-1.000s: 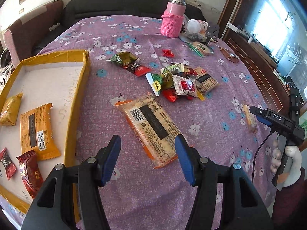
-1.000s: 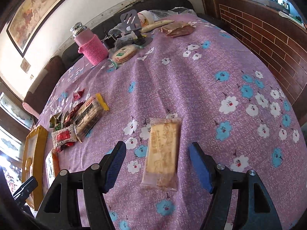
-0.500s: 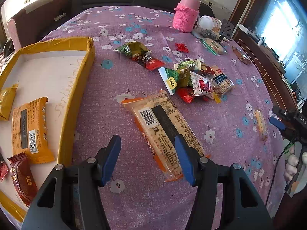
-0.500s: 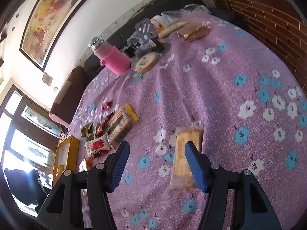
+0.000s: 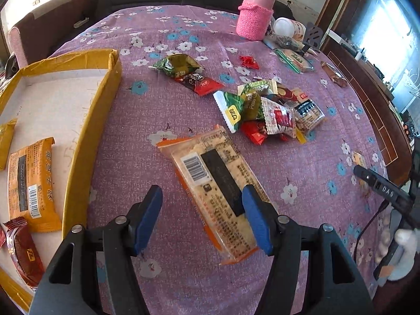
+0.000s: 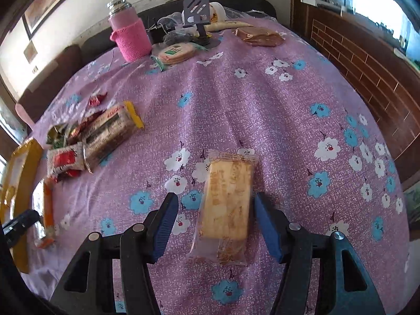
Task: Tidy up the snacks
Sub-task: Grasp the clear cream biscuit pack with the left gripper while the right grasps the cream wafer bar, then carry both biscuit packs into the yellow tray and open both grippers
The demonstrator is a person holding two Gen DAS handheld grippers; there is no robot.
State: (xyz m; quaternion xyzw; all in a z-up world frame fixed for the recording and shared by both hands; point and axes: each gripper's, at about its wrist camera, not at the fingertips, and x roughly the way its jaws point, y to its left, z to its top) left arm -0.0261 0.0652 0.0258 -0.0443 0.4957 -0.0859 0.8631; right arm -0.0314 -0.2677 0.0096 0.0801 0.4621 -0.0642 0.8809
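Note:
My left gripper (image 5: 202,218) is open just above the purple cloth, its jaws astride the near end of a long orange-edged cracker packet (image 5: 218,191). A yellow cardboard tray (image 5: 89,141) at left holds an orange snack pack (image 5: 30,186) and a dark red one (image 5: 25,249). My right gripper (image 6: 219,225) is open around a clear-wrapped yellow biscuit pack (image 6: 228,199) lying flat on the cloth, jaws close to its sides. A pile of small snack packs (image 5: 270,113) lies in the middle, also in the right wrist view (image 6: 86,141).
A pink-sleeved flask (image 5: 256,18) stands at the far side with a phone stand (image 6: 197,13), a round cracker pack (image 6: 176,52) and a brown packet (image 6: 260,36). Green and red packets (image 5: 183,71) lie near the tray. A brick-pattern cabinet (image 6: 367,60) is on the right.
Both grippers have moved forward and lower over their packets. The left now straddles the long cracker packet; the right has swung back onto the biscuit pack.

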